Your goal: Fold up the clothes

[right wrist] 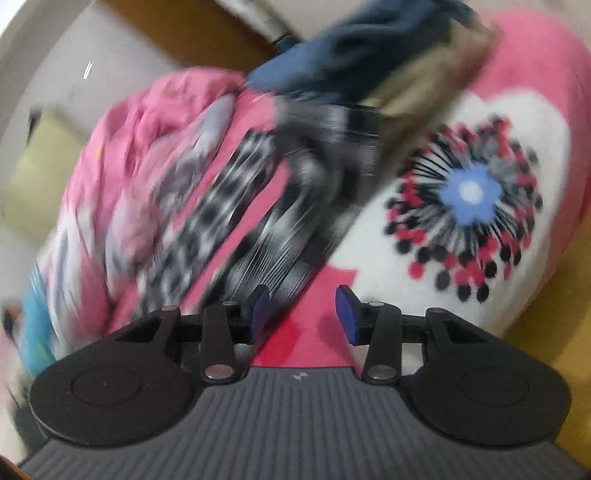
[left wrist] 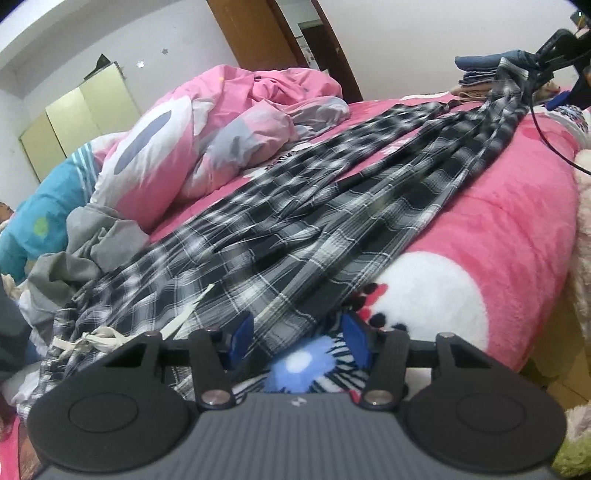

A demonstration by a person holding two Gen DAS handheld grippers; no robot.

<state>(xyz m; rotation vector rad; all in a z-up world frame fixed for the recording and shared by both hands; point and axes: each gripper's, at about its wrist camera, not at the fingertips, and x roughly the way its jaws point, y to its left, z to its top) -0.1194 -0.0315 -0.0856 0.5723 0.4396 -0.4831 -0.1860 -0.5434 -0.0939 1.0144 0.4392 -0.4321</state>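
My left tool [left wrist: 299, 341]: matt black plastic arms, ribbed grey body, shiny metal pivot pins, smooth blue pads.
My right tool [right wrist: 301, 314]: same matt black plastic, ribbed grey, blue pads.
Plaid trousers [left wrist: 295, 229]: thin woven cloth, black-and-white check, matt, creased; pale cloth drawstring [left wrist: 88, 341] at the waist.
Blanket [left wrist: 517, 229] on the bed: pink fleece, fuzzy and matt, with white plush patches.
Duvet [left wrist: 207, 122]: smooth pink and grey cotton-like cloth, rumpled.
Door frame [left wrist: 255, 33]: brown wood, slight sheen.
Folded stack [left wrist: 480, 77]: dense blue and tan cloth.

Home bedroom, bed [left wrist: 517, 229], rumpled duvet [left wrist: 229, 110], wardrobe [left wrist: 74, 122]
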